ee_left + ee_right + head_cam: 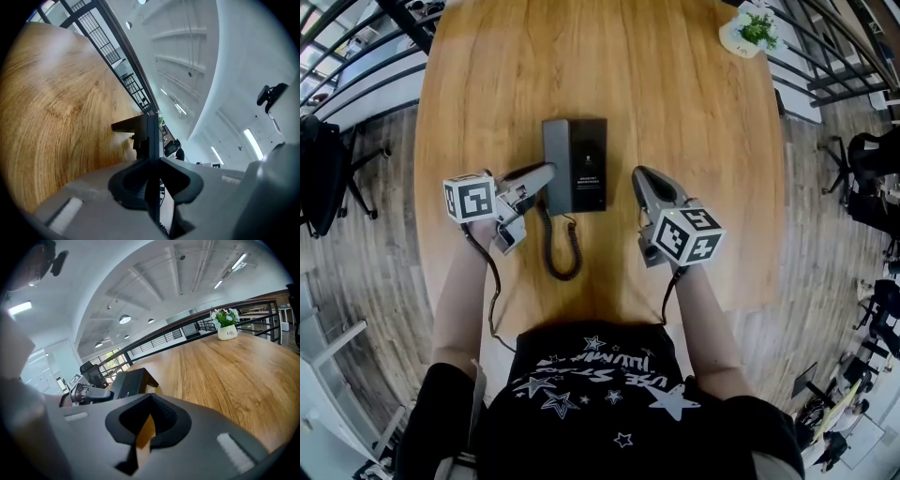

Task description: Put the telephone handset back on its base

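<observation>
The black telephone base (589, 164) lies in the middle of the wooden table (675, 103). The dark grey handset (556, 145) lies along the base's left side. My left gripper (546, 174) comes in from the left and is shut on the handset's near end. In the left gripper view the handset (149, 136) runs edge-on straight out from between the jaws of the left gripper (149, 161). A coiled cord (565, 251) loops toward me on the table. My right gripper (643, 176) hovers right of the base, shut and holding nothing. The right gripper view shows the phone (133, 380) to its left.
A small potted plant (752, 32) stands at the table's far right corner, also in the right gripper view as the white pot (227, 331). A black railing (187, 333) runs behind the table. Office chairs (323, 173) stand on the floor at both sides.
</observation>
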A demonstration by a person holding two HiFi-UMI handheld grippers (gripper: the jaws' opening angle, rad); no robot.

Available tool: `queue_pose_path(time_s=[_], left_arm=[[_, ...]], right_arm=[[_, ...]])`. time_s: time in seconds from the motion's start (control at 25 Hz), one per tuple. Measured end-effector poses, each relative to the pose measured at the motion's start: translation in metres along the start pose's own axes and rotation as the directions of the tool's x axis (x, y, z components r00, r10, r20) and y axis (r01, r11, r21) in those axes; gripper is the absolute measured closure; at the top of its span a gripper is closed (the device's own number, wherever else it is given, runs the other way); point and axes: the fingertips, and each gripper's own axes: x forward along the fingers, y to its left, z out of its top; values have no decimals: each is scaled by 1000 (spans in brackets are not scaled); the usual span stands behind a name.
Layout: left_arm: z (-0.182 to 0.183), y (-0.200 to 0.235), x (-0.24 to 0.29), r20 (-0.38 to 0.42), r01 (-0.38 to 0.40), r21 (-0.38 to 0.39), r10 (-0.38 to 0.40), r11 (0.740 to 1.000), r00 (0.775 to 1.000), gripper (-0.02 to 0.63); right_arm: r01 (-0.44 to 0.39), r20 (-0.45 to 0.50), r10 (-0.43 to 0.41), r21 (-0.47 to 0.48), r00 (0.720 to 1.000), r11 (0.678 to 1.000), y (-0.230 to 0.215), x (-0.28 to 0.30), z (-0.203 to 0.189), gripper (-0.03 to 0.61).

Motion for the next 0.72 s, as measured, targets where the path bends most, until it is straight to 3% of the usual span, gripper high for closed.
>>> queue_pose_path(time_s=[0.32, 0.72], left_arm=[[-1, 4, 0, -28, -59, 15, 59, 998, 998, 521], [4, -1, -9, 31, -105, 21, 104, 994, 994, 509]], right_arm=[[3, 6, -3, 2, 1000, 1000, 3, -5, -1, 577], [5, 29, -4, -23, 1000, 1000, 16, -16, 5, 577]])
